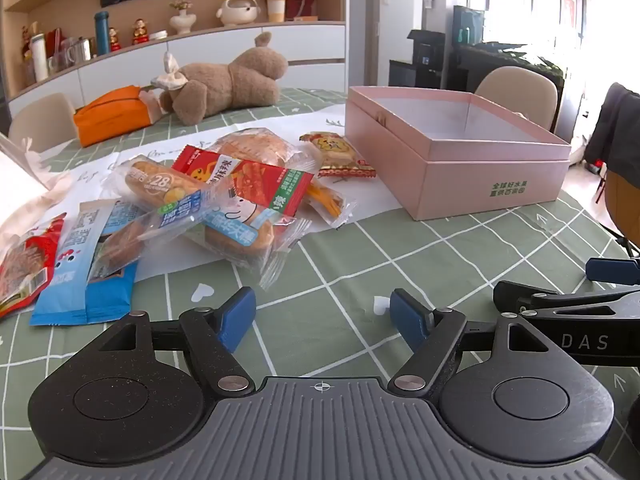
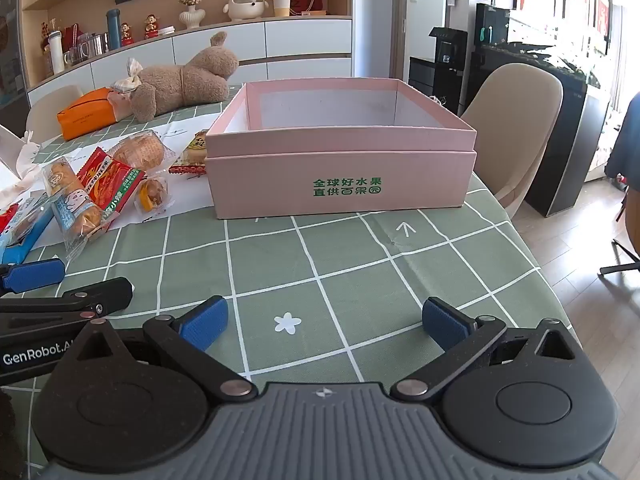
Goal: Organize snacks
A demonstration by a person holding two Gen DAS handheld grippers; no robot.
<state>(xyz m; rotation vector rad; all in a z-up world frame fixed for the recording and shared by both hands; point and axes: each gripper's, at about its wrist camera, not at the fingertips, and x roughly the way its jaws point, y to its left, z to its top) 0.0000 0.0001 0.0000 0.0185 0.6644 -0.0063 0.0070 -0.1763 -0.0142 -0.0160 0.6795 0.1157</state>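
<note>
My left gripper (image 1: 323, 315) gapes open over the green tablecloth (image 1: 360, 264), holding nothing. My right gripper (image 2: 325, 322) is spread wide and empty, facing the pink box (image 2: 340, 176); the snacks (image 1: 224, 188) lie untouched.

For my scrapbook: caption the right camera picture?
Open gripper faces an empty pink box, snacks piled beside.

- You can read green print "全球好水果 直供百果园" on the front wall of the pink box (image 2: 347, 186); same print, smaller, in the left wrist view.
- "28" in white on the clear bread wrapper (image 1: 160, 182) in the snack pile.
- "GenRobot.AI" on the left gripper (image 2: 36, 347) body, seen from the right wrist cam.
- "DAS" on the right gripper (image 1: 585, 341) body; rest cut off.
- White arrow sign on the counter (image 2: 406, 230) cloth.
- Other pkg text too small to read.
</note>
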